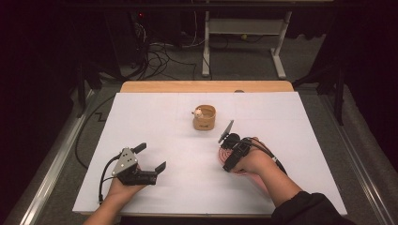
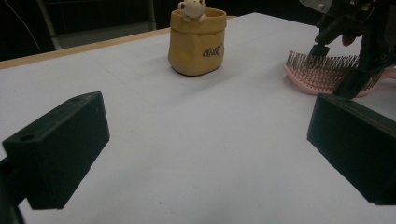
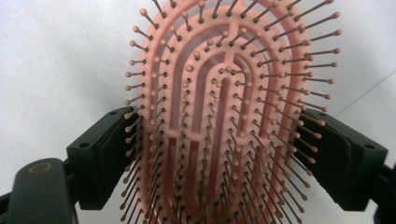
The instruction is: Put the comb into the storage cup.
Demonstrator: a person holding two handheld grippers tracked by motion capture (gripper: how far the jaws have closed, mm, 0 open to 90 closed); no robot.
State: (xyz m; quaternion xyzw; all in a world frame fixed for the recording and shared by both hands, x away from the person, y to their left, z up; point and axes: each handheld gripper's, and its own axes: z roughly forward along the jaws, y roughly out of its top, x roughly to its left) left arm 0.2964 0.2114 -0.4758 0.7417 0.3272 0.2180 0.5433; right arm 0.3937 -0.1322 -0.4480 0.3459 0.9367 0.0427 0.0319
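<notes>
I see my right gripper (image 3: pixel 224 154) straddling the pink hairbrush (image 3: pixel 224 107), jaws spread at its sides, seemingly not clamped; the brush lies bristles-up on the white table (image 1: pixel 187 187). My left gripper (image 1: pixel 149 158) rests well apart, jaws released. The yellow cup (image 1: pixel 204 117) stands beyond both.

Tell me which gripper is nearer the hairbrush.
Right. The right gripper straddles the hairbrush, one jaw at each side. The left gripper sits open, well across the table.
</notes>
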